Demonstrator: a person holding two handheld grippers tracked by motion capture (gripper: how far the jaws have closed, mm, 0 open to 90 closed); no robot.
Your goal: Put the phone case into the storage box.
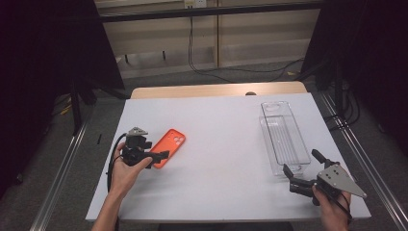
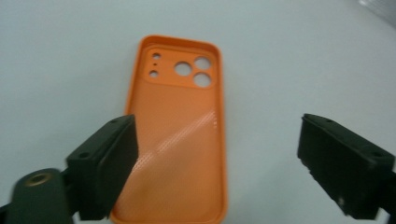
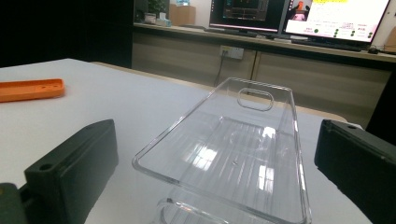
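Over the orange phone case (image 2: pixel 180 140), the left hand-held gripper (image 1: pixel 156 160) hangs wide-jawed.

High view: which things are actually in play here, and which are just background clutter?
In play, judging by where the grippers point:
- orange phone case, in front of the open left gripper
- clear plastic tray, in front of the open right gripper

Lying about:
- cables on the floor behind the table
- monitors on the far bench

The phone case (image 2: pixel 180 135) is orange and its inside has a fine dotted texture, it seems. The tray (image 3: pixel 233 154) is clear with ribs; the table (image 1: pixel 216 144) is white.
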